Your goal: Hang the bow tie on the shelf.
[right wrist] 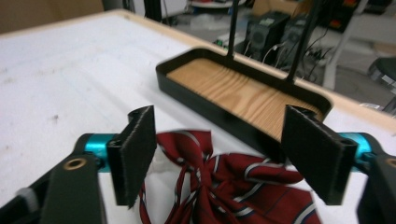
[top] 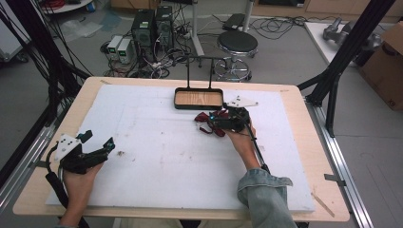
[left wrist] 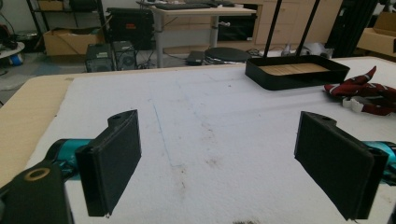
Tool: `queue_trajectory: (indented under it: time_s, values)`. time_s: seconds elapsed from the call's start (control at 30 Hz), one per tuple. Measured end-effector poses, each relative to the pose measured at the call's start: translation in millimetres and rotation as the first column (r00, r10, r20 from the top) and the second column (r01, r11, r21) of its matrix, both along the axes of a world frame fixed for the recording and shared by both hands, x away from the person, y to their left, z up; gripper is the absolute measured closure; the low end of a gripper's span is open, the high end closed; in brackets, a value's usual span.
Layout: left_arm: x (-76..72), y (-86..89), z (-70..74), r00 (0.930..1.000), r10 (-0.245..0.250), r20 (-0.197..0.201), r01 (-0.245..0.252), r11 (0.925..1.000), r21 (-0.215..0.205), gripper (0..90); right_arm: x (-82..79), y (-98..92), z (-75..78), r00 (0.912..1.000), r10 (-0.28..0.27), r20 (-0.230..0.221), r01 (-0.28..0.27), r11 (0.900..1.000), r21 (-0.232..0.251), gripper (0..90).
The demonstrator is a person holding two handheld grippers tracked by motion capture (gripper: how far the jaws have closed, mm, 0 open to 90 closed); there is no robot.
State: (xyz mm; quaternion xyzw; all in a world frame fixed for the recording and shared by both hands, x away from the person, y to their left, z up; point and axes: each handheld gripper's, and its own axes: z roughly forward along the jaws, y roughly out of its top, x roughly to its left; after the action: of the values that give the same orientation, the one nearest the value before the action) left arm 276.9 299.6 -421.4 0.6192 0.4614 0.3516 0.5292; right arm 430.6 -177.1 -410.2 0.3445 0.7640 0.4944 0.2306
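The red striped bow tie lies crosswise between the right gripper's wide-spread, empty fingers; left gripper likewise gapes empty.

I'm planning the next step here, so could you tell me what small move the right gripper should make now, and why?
Probably lower the right gripper onto the red striped bow tie and close. Its jaws stand open on either side of the bow's knot, not yet gripping. The black tray sits just beyond it, and the left gripper is open, far off.

Red striped bow tie flat on white mat, just before black tray.
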Motion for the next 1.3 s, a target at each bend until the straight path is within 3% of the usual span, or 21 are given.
queue_trajectory:
  time_s: [0.07,0.17,0.47,0.63,0.9,0.97,1.1,1.2,1.3]
  values:
    - [-0.1,0.5,-0.1,1.0000,0.003,-0.001,-0.003,1.0000,-0.001,15.1,5.2,1.4,-7.9,0.9997,0.012,-0.022,-0.012,1.000,-0.017,34.3]
    - [-0.1,0.8,-0.2,1.0000,0.001,0.001,-0.001,1.0000,-0.002,15.1,9.7,4.8,-13.7,0.9982,0.025,-0.055,-0.027,0.999,-0.035,36.4]
    - [-0.2,1.1,-0.2,1.0000,0.000,-0.004,0.000,1.0000,-0.006,15.1,15.7,15.7,-27.0,0.9950,0.045,-0.089,-0.056,0.991,-0.121,52.9]
    - [0.0,1.1,-0.4,1.0000,-0.002,-0.004,0.002,1.0000,-0.003,15.1,18.3,12.0,-29.5,0.9930,0.037,-0.112,-0.051,0.991,-0.126,59.0]
    - [-0.1,1.4,-0.4,1.0000,-0.001,-0.007,0.001,1.0000,-0.004,15.1,21.1,11.9,-35.1,0.9878,0.047,-0.148,-0.067,0.989,-0.130,60.0]
    - [0.0,1.4,-0.4,1.0000,-0.001,-0.008,0.001,1.0000,-0.004,15.1,21.0,12.8,-36.4,0.9855,0.048,-0.163,-0.072,0.988,-0.140,64.7]
    - [0.0,1.2,-0.5,1.0000,0.002,-0.008,-0.002,1.0000,-0.003,15.1,19.2,14.7,-34.5,0.9858,0.052,-0.160,-0.078,0.984,-0.161,73.3]
    - [-0.1,1.4,-0.5,1.0000,0.001,-0.010,-0.001,1.0000,-0.004,15.1,16.4,16.6,-30.9,0.9896,0.050,-0.135,-0.075,0.979,-0.188,74.6]
    - [-0.3,1.7,-0.5,1.0000,0.001,-0.009,-0.001,1.0000,-0.003,15.1,14.2,15.1,-24.7,0.9933,0.048,-0.105,-0.066,0.981,-0.181,74.7]
